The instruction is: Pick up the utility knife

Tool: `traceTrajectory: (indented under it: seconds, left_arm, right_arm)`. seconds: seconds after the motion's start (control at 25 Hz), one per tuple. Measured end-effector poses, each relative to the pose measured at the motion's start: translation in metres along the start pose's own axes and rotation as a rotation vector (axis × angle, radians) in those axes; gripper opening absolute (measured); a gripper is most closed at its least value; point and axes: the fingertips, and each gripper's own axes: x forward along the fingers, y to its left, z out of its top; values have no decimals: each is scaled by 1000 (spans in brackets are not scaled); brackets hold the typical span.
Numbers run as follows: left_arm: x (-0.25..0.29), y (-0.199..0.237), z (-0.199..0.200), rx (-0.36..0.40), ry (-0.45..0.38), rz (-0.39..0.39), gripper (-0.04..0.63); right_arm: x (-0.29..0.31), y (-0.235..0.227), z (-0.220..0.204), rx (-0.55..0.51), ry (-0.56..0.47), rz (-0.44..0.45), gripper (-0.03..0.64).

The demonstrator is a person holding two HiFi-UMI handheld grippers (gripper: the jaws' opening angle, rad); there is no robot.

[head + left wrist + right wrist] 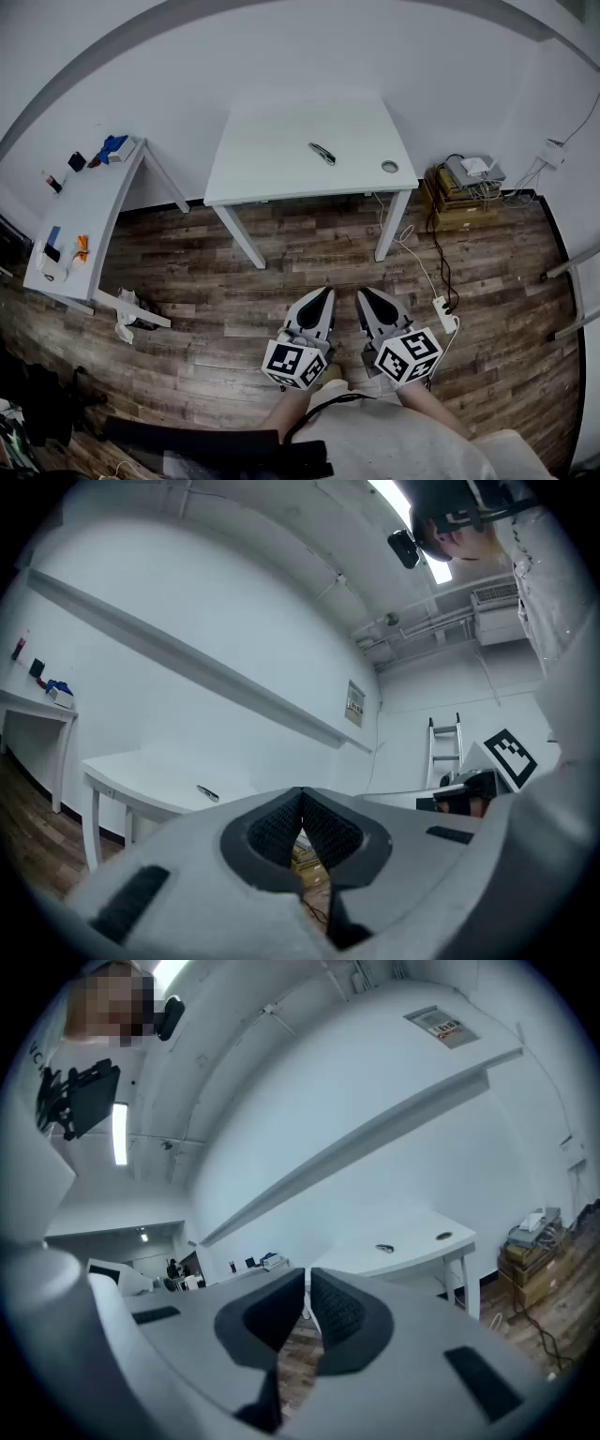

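Two grippers sit low in the head view, left gripper (325, 292) and right gripper (365, 294) side by side over the wood floor (281, 272); the utility knife (322, 154) lies on the white table (272, 178), right of its middle, near a round grommet (389, 167), well apart from both grippers. Left gripper view: jaws meet at the tips, nothing between them; knife shows small on the tabletop ahead, left of the jaws. Right gripper view: jaws pressed together, holding nothing; knife on the table ahead, right of the jaws.
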Motion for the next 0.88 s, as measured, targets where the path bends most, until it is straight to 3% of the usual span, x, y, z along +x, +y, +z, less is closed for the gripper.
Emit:
traceTrajectory:
  seconds: [0.2, 0.64, 0.88]
  left_arm:
    - [25, 31, 8, 1, 1, -20, 6]
    - [50, 64, -2, -37, 16, -35, 6]
    - [56, 84, 4, -48, -2, -4, 6]
  right_arm:
    - [45, -7, 1, 49, 28, 17, 9]
    - [84, -21, 2, 1, 45, 2, 9]
    - [99, -15, 0, 6, 61, 48, 9]
